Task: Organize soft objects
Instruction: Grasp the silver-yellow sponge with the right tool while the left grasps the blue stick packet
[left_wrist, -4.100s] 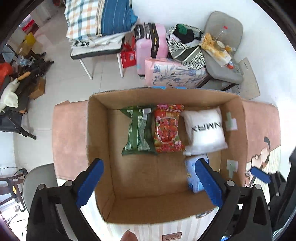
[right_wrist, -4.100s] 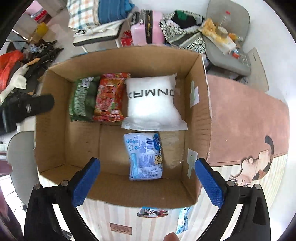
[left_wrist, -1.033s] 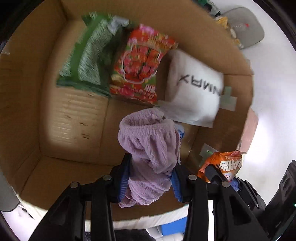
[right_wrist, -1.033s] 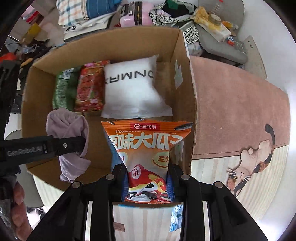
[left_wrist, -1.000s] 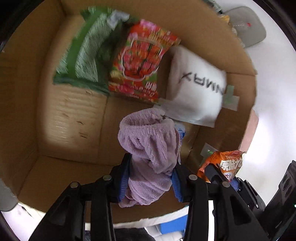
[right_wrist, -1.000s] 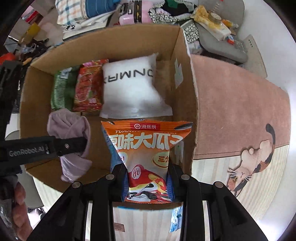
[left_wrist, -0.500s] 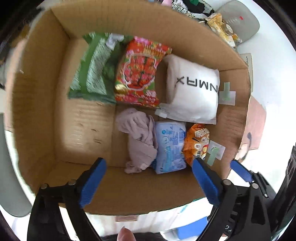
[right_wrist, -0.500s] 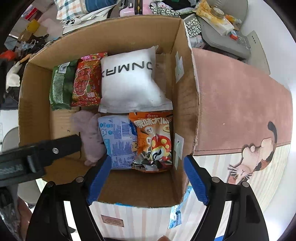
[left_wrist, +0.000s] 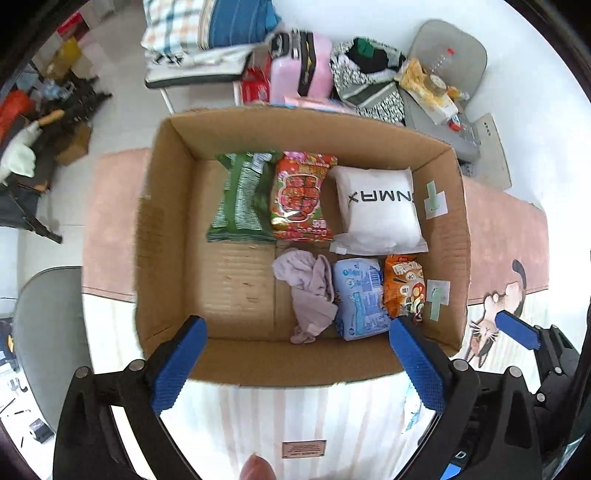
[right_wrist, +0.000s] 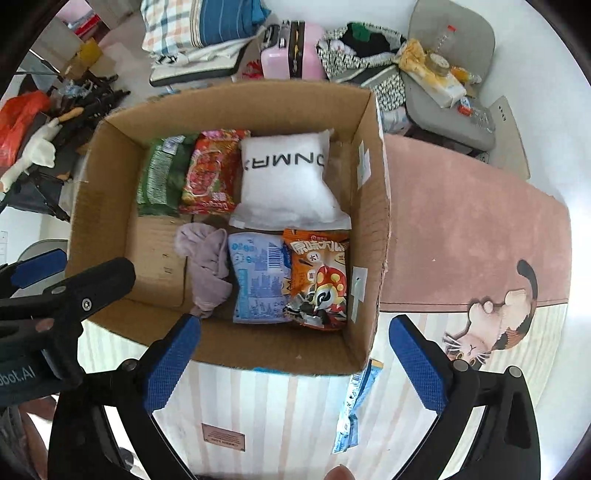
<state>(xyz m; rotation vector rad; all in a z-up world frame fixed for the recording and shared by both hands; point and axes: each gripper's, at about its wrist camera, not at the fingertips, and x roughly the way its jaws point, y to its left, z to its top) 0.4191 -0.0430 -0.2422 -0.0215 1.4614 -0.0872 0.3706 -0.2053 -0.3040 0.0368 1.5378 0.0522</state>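
Both the left tool (left_wrist: 295, 363) and right tool (right_wrist: 293, 360) hover spread and empty above the cardboard box (right_wrist: 229, 345), which holds six soft items, while a blue packet (right_wrist: 356, 402) outside looks still unsorted.

The left claw (left_wrist: 297, 363) with blue pads is wide open, holding nothing. The right claw (right_wrist: 293, 360) is too.
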